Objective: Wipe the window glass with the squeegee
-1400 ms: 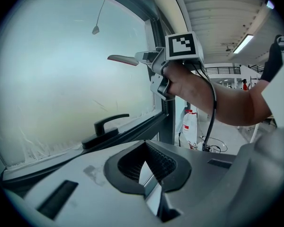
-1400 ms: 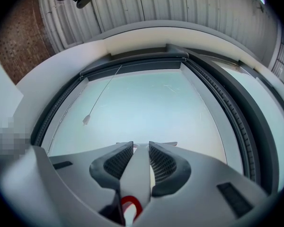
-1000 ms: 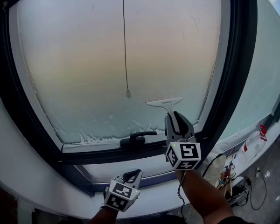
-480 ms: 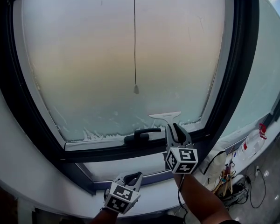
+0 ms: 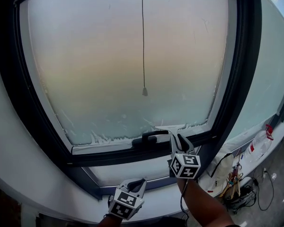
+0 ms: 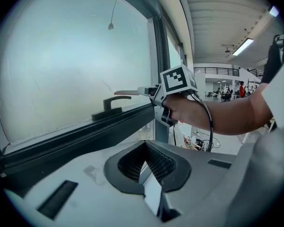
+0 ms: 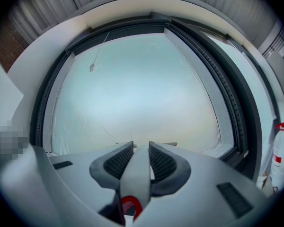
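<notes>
The window glass (image 5: pixel 128 56) is frosted and hazy, with suds along its lower edge. My right gripper (image 5: pixel 176 137) is shut on the pale handle of the squeegee (image 7: pixel 137 171). The squeegee blade (image 5: pixel 169 126) lies flat on the glass at the pane's bottom edge, right of the window handle (image 5: pixel 149 137). From the left gripper view the blade (image 6: pixel 127 92) sticks out leftward from the right gripper (image 6: pixel 154 91). My left gripper (image 5: pixel 136 182) hangs low in front of the sill, jaws together with nothing held, and points toward the window in its own view (image 6: pixel 144 145).
A pull cord with a small weight (image 5: pixel 144 91) hangs in front of the glass. The dark frame (image 5: pixel 236 79) surrounds the pane. A white bottle with a red cap (image 5: pixel 260 144) stands on the sill at right, with cables (image 5: pixel 236 183) below it.
My right gripper has drawn the squeegee down the glass, from mid-low on the pane to its bottom edge. The left gripper stayed low by the sill.
</notes>
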Demonstrator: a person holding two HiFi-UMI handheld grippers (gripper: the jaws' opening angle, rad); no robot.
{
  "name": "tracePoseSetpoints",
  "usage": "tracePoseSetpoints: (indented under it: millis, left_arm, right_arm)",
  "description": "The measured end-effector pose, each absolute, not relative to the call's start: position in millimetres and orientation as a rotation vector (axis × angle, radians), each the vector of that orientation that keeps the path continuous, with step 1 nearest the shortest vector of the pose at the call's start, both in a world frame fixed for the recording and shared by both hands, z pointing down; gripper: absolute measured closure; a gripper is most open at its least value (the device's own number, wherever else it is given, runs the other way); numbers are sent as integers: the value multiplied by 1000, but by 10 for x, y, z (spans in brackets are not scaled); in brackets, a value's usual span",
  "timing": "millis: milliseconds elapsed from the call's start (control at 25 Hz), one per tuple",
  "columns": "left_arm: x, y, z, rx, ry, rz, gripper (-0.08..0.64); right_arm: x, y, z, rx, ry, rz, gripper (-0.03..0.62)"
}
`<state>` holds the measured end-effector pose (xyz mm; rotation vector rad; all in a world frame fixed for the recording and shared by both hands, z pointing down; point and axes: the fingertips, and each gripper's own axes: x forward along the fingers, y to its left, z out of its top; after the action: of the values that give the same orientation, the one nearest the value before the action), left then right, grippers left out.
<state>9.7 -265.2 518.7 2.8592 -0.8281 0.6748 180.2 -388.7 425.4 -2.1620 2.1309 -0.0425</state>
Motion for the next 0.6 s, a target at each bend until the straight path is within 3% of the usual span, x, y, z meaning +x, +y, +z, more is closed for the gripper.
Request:
tracePoseSetpoints:
  millis: [600]
  left_arm:
    - [220, -2712, 5230, 2719, -1019, 698, 560]
  right_arm:
    - [1789, -3816, 4308, -2036, 2261, -5, 497]
